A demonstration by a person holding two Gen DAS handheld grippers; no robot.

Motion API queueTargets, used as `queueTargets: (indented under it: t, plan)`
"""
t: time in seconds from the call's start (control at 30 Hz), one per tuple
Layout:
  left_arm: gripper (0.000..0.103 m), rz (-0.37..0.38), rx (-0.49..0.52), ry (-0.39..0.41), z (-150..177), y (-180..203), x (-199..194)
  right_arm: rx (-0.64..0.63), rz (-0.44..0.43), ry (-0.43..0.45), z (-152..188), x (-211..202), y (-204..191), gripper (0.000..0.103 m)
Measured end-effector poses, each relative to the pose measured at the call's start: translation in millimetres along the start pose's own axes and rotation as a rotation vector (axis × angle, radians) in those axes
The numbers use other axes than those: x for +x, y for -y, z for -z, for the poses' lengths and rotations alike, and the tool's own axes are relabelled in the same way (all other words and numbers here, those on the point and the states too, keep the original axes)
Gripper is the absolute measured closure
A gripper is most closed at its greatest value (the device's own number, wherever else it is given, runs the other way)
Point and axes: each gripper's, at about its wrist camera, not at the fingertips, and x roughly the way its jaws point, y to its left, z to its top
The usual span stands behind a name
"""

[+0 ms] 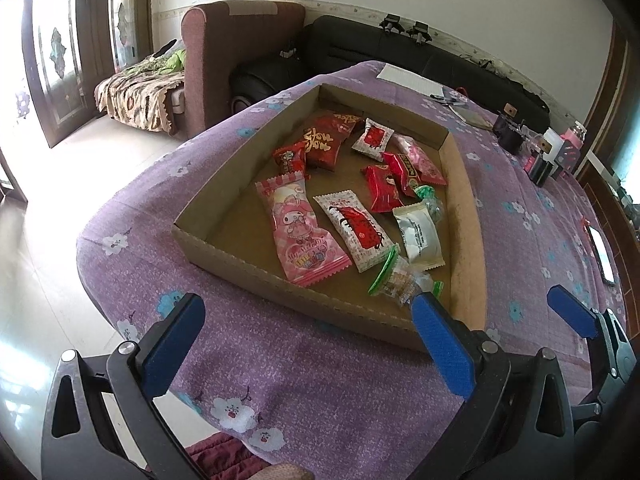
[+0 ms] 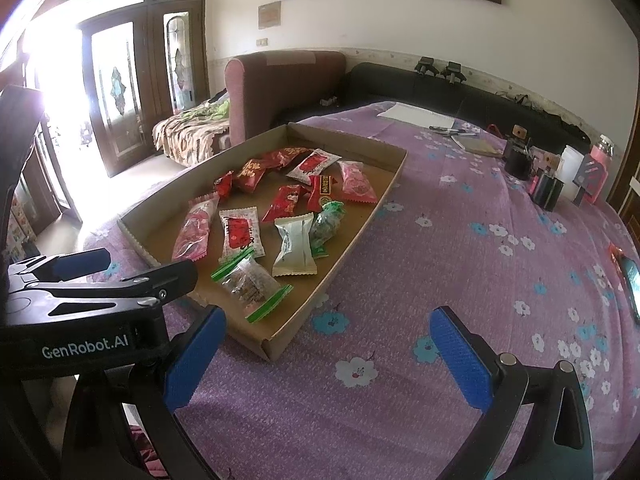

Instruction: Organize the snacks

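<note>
A shallow cardboard tray lies on a purple flowered tablecloth and holds several snack packets. Among them are a pink cartoon packet, a white-and-red packet, a white packet, a clear packet with green ends, and red packets. My left gripper is open and empty, just short of the tray's near wall. My right gripper is open and empty, near the tray's front right corner. The left gripper also shows in the right wrist view.
A phone lies at the table's right edge. Small boxes, a dark cup and a pink bottle stand at the back right. Paper and pens lie at the far side. A sofa stands behind the table.
</note>
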Motion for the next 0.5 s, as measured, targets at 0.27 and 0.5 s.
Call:
queueTargets:
  t: [0.27, 0.5]
  plan:
    - [0.0, 0.004, -0.003, -0.004, 0.7, 0.6, 0.3, 0.002, 0.001, -0.001, 0.8, 0.3, 0.3, 0.0]
    - [0.0, 0.007, -0.004, -0.008, 1.3, 1.3, 0.6, 0.006, 0.002, -0.005, 4.9, 0.9, 1.5, 0.0]
